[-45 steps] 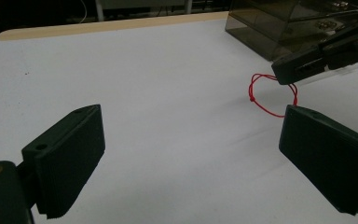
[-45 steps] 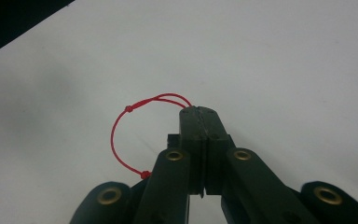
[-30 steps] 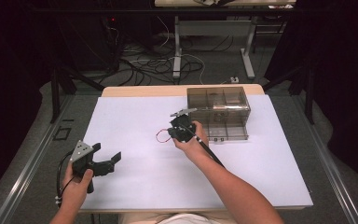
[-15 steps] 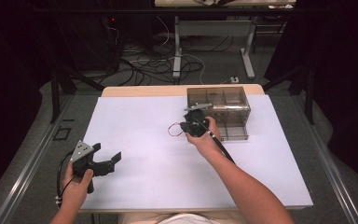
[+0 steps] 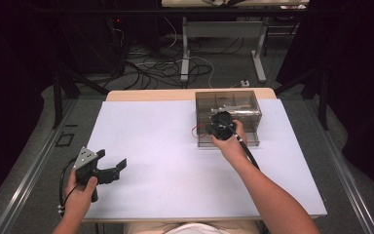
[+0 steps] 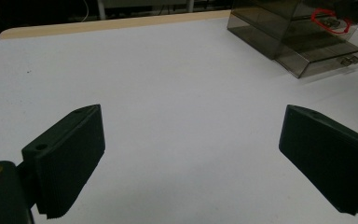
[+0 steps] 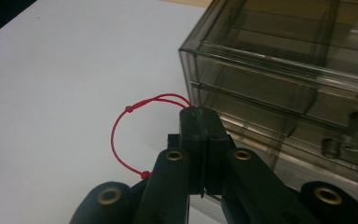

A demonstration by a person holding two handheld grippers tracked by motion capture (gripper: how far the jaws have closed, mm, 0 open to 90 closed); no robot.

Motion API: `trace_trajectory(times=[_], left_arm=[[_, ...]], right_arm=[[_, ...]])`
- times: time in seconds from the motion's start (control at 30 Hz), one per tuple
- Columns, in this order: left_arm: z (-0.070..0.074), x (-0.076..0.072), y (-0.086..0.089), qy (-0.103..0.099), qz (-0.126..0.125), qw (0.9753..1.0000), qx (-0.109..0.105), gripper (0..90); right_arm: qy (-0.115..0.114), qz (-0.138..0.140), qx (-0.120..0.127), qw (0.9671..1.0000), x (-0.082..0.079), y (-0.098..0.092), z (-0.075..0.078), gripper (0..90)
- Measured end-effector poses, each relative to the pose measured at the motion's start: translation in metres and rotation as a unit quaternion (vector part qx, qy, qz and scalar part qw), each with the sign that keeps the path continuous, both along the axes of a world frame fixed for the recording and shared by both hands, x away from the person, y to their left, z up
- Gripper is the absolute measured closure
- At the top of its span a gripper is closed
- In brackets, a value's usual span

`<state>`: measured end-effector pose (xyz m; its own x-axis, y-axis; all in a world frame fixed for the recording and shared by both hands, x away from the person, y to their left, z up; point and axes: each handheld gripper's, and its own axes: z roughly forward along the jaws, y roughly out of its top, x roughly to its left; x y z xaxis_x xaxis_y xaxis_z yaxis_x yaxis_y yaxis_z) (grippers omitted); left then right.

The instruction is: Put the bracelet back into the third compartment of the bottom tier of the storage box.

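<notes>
Our right gripper (image 7: pixel 200 116) pinches the red string (image 7: pixel 121 135) beside the box (image 5: pixel 233 105), far right. To place it well, we should lift clear. Our left gripper (image 6: pixel 191 158) idles wide apart, near left.

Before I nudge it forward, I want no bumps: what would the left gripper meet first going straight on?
The left gripper is open over bare table; the way looks free. The box sits right of its line, though depth is unclear.

The right tool (image 5: pixel 220 125) hangs over the smoky clear box (image 5: pixel 246 105); the left tool (image 5: pixel 108 169) rests near the white table's (image 5: pixel 165 146) edge.
</notes>
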<state>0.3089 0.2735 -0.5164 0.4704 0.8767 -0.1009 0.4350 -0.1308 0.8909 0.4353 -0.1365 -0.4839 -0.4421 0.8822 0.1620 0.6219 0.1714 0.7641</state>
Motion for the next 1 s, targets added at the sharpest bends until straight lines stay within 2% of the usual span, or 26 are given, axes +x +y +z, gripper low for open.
trace_trajectory(times=[0.47,1.0], left_arm=[[0.000,0.000,0.000,0.001,0.002,1.0000,-0.001,7.2],[0.000,0.000,0.000,0.000,0.004,1.0000,0.000,7.2]], right_arm=[[-0.001,-0.037,-0.002,0.9993,0.000,-0.044,-0.001,90.0],[-0.002,-0.071,-0.005,0.9975,-0.002,-0.081,0.001,90.0]])
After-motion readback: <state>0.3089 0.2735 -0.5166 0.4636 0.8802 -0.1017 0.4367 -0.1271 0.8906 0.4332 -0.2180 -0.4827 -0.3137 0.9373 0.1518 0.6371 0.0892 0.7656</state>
